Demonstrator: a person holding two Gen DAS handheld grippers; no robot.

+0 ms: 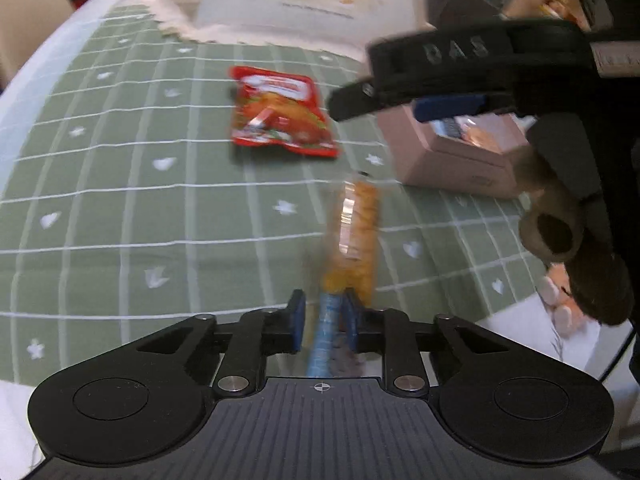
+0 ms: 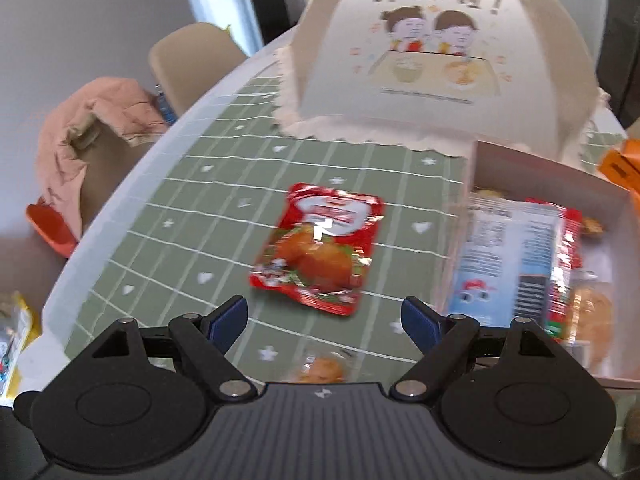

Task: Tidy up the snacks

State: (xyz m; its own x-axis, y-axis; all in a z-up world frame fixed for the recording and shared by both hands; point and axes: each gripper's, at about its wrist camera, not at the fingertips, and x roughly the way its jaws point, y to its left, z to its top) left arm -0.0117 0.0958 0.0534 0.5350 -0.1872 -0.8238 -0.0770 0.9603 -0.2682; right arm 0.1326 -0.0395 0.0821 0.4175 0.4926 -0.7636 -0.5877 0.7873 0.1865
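Observation:
My left gripper (image 1: 323, 312) is shut on the blue end of a clear packet of orange crackers (image 1: 358, 232), held above the green checked tablecloth (image 1: 120, 200). A red snack pouch (image 1: 280, 114) lies flat on the cloth ahead; it also shows in the right wrist view (image 2: 316, 244). My right gripper (image 2: 324, 316) is open and empty, hovering just short of the pouch; it shows from the side in the left wrist view (image 1: 348, 106). A pink box (image 2: 612, 200) at the right holds several snack packets (image 2: 504, 248). A small orange snack (image 2: 322, 368) lies under the right gripper.
A cream food cover (image 2: 420, 52) with a cartoon print stands at the back of the table. A chair with a pink jacket (image 2: 96, 116) is at the left, beyond the table edge. An orange item (image 2: 620, 168) sits behind the box.

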